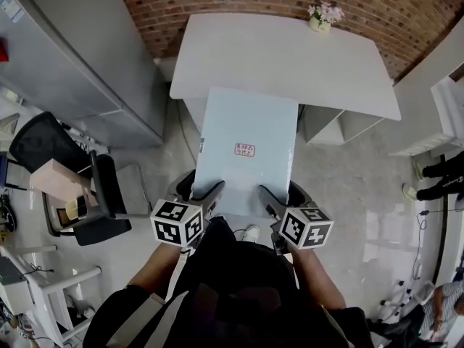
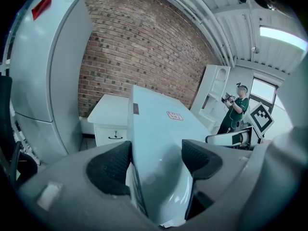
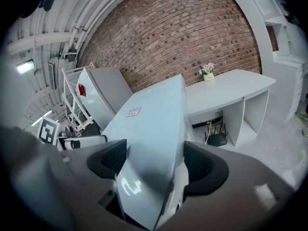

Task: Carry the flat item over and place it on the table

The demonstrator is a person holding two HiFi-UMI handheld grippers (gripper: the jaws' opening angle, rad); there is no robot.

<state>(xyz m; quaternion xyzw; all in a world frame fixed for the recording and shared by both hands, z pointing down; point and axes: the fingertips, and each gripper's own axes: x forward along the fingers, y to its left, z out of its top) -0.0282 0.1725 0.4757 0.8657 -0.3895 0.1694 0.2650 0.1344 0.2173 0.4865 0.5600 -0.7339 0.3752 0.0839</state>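
While the left gripper (image 1: 206,192) clamps the near left edge of the large pale-blue flat rectangular panel (image 1: 246,133) and the right gripper (image 1: 278,196) pinches its near right edge, the panel hangs unplaced, its far edge reaching the white table's (image 1: 290,56) near edge; lowering remains. At the table's far right corner, a small pale pot (image 1: 320,25) holds pink flowers

We hold our left forearm (image 1: 155,270) and right forearm (image 1: 316,272) forward, with the left gripper (image 1: 201,189) and right gripper (image 1: 283,194) level, side by side just ahead of our body. Each gripper's jaws press on the near edge of the flat pale-blue box (image 1: 246,133), one near each corner.
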